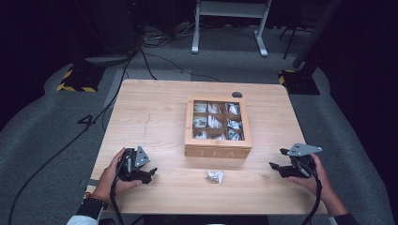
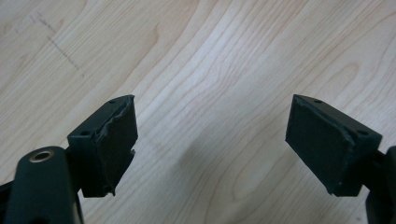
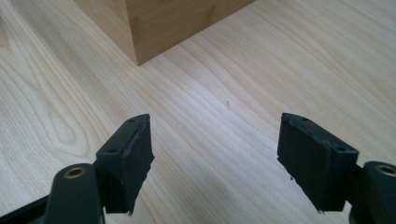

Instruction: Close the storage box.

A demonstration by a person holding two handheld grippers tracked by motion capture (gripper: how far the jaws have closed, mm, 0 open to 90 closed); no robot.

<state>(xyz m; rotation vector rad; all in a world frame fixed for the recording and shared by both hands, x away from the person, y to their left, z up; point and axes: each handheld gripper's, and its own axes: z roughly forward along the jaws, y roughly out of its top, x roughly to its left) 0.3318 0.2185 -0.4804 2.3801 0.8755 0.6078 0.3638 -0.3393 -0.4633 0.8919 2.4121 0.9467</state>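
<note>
We hold both the left gripper point(image 1: 151, 174) and right gripper point(image 1: 277, 159) wide open and empty, flanking the tea bag point(image 1: 215, 176) before the box point(image 1: 218, 152).

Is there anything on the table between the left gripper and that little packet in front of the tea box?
Nothing visible. Bare table lies between the left gripper and the packet, which sits just in front of the tea box. The gripper is open and empty.

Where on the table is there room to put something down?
The table is bare left of the tea box, from the far edge down to the left tongs. A narrower bare strip runs right of the box, above the right tongs. It is tighter in front of the box, where a small packet lies.
</note>
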